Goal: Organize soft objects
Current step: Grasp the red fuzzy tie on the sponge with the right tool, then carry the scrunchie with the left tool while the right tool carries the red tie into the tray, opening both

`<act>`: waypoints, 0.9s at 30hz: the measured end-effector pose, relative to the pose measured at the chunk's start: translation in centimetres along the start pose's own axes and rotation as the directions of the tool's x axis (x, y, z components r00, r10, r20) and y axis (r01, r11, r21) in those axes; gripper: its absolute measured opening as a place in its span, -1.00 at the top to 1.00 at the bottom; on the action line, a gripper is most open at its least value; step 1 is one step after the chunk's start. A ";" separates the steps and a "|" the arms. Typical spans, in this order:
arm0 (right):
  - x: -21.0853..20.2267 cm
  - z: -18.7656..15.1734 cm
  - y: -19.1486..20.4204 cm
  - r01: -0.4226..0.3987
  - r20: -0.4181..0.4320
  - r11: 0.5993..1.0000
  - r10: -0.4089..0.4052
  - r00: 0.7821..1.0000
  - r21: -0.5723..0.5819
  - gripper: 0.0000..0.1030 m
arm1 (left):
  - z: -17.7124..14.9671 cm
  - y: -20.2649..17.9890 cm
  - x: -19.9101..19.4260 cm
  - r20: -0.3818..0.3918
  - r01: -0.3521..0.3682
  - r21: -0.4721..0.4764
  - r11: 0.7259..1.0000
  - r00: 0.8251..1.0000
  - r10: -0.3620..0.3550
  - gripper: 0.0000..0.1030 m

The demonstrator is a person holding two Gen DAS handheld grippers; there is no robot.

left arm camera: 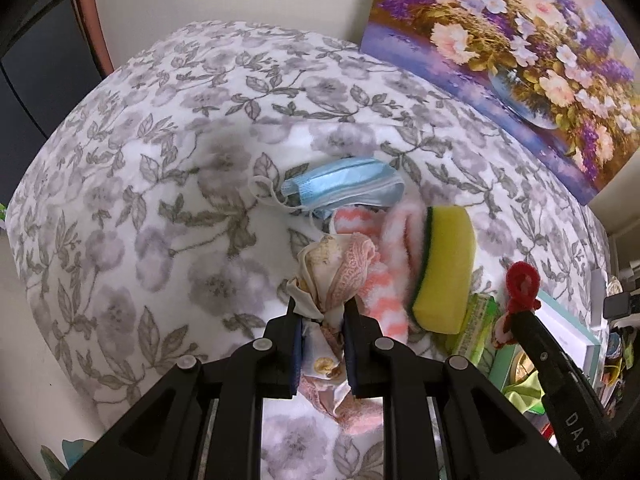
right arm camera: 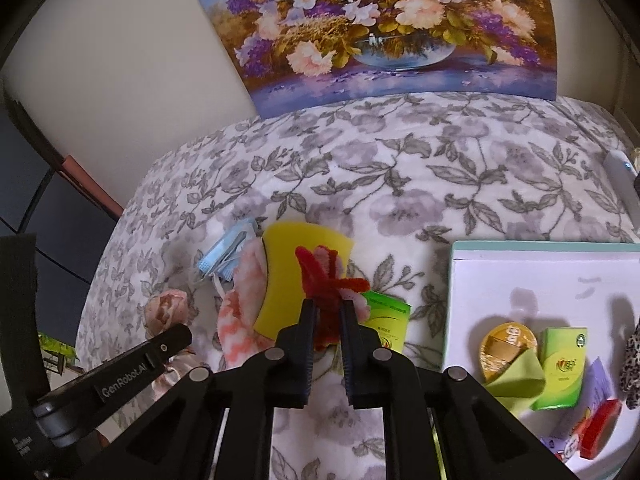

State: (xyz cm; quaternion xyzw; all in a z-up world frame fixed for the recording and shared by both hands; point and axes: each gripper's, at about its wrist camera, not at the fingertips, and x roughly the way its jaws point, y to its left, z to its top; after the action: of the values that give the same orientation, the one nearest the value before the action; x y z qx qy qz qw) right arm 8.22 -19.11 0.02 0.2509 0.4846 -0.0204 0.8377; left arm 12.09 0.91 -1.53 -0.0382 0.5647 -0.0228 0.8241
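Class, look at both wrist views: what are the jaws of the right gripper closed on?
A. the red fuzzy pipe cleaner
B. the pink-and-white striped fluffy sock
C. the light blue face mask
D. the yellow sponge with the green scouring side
A: in the right wrist view the right gripper has its jaws pinched on the red fuzzy pipe cleaner, in front of the sponge.
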 end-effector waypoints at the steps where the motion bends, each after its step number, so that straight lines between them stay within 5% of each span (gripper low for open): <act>1: -0.2 0.0 -0.1 0.001 0.000 1.000 -0.001 1.000 0.003 0.76 | -0.1 -0.2 -0.1 0.000 0.000 0.006 1.000 1.000 0.000 0.65; 15: -3.6 0.6 -5.5 0.035 0.019 0.993 -0.038 0.999 0.114 0.76 | -1.1 -7.3 -1.8 0.014 -0.006 0.161 0.987 1.000 0.004 0.65; 27: -6.1 0.6 -15.4 0.180 0.006 0.947 -0.188 0.982 0.267 0.75 | -3.1 -20.0 -1.6 0.006 0.089 0.380 0.921 0.995 -0.099 0.64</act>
State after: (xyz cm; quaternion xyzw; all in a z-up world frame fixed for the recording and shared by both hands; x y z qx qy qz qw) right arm 1.17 -34.13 -0.91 0.3140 0.4856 -0.1669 0.7986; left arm 8.72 -19.03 0.65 0.0943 0.5368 -0.1706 0.8209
